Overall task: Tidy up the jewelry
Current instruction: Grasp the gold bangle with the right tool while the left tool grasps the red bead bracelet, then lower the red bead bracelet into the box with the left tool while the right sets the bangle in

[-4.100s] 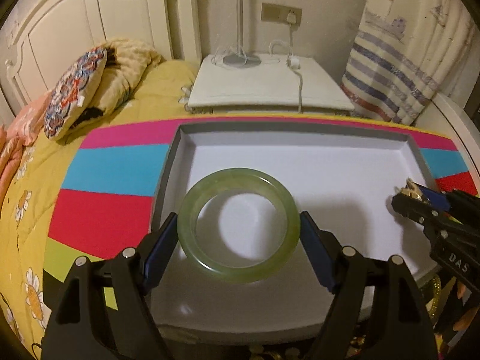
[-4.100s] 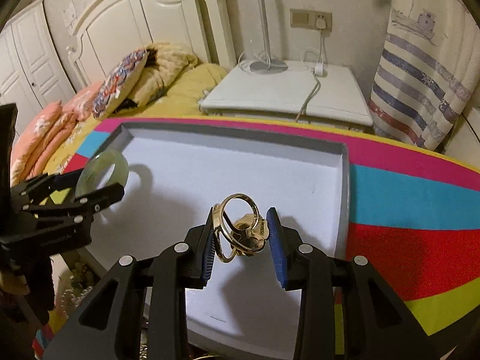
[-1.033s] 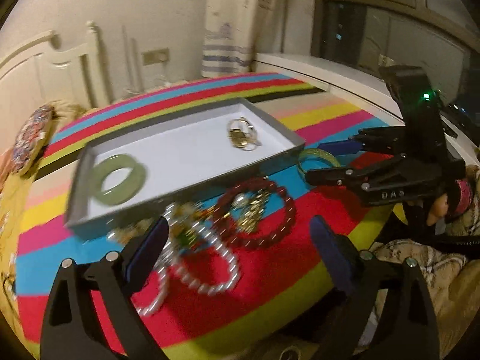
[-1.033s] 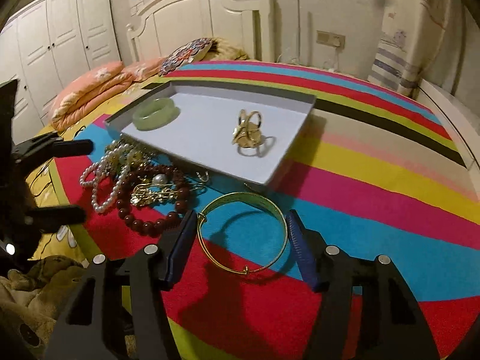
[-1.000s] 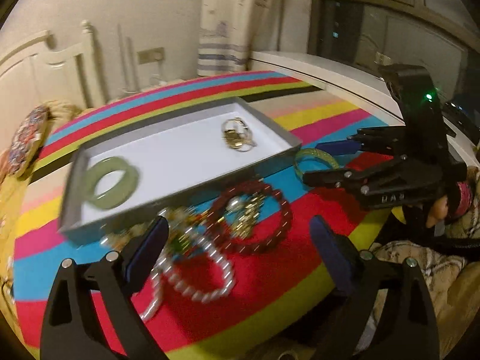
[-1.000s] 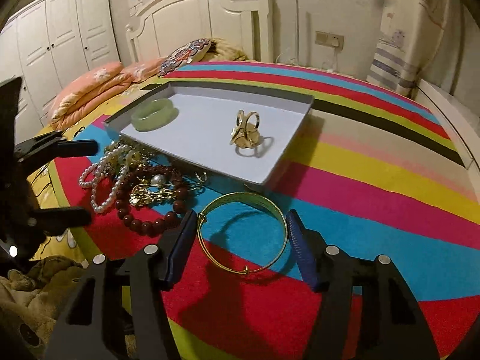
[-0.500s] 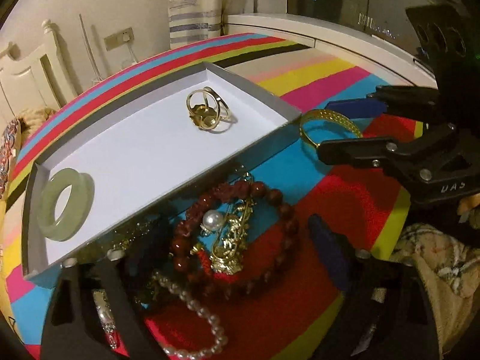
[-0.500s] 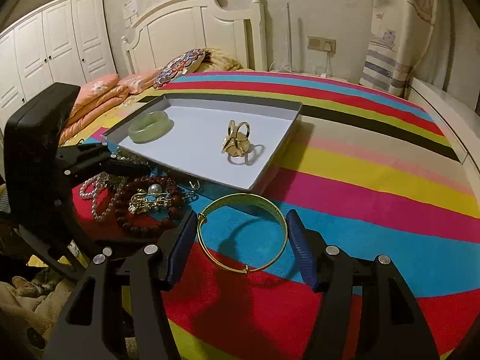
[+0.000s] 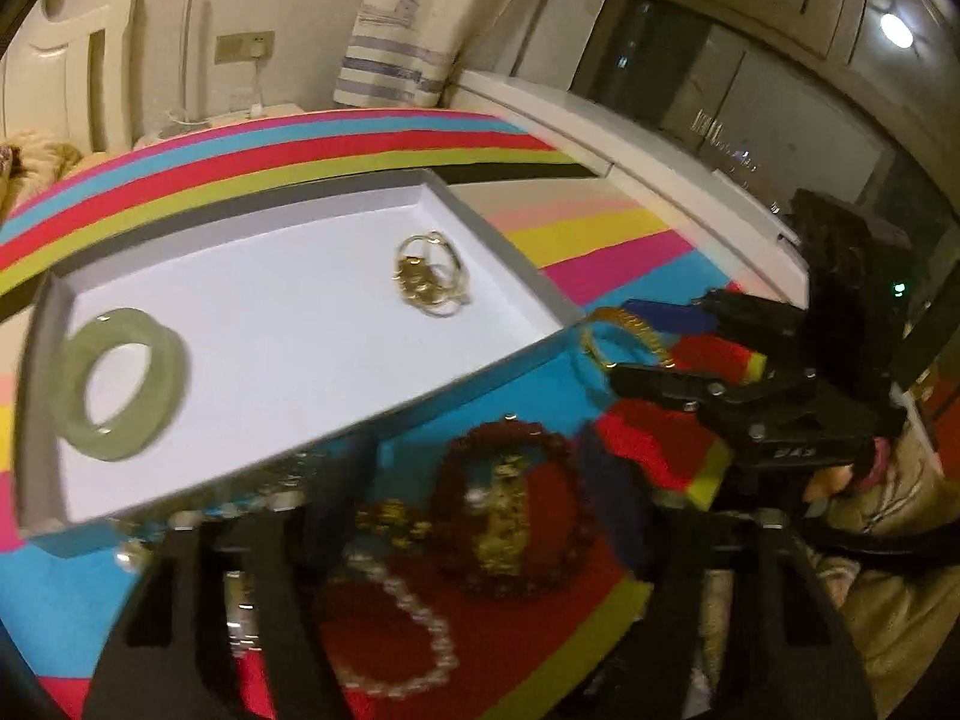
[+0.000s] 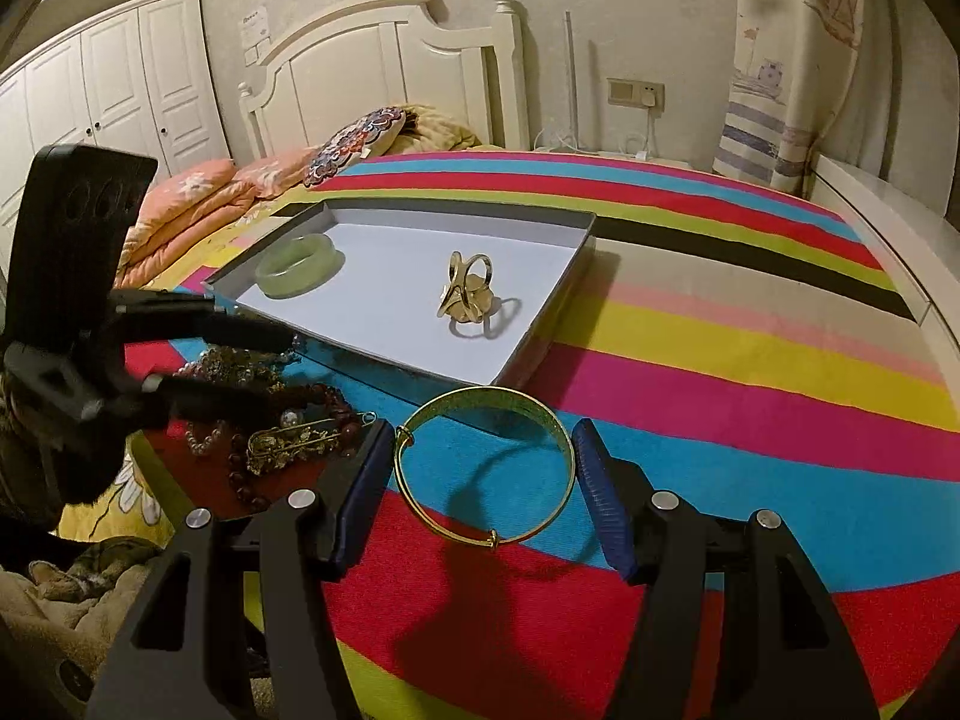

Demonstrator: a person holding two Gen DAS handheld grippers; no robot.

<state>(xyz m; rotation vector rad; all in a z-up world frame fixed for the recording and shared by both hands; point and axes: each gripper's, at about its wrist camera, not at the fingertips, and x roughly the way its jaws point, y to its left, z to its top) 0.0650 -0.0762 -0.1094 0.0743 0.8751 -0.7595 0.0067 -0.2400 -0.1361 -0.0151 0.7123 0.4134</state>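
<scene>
A grey tray (image 9: 510, 258) (image 10: 576, 252) with a white floor lies on the striped bedspread. In it are a green jade bangle (image 9: 117, 384) (image 10: 300, 264) and a gold ornament (image 9: 429, 282) (image 10: 468, 294). My right gripper (image 10: 483, 480) is open with a gold bangle (image 10: 483, 468) (image 9: 624, 330) lying between its fingers on the cover. My left gripper (image 9: 480, 492) is open and low over a dark red bead bracelet (image 9: 510, 510) (image 10: 324, 414), a gold brooch (image 9: 501, 516) (image 10: 288, 441) and a pearl string (image 9: 402, 618).
More loose jewelry lies along the tray's near edge (image 9: 270, 480). Pillows (image 10: 354, 144) and a white headboard (image 10: 372, 60) are at the bed's far end. A white window ledge (image 9: 630, 144) runs along the bed's side.
My left gripper has dropped lower and closer over the bead bracelet and brooch. My right gripper stays open around the gold bangle. Four seconds ago both held the jade bangle and gold ornament over the tray.
</scene>
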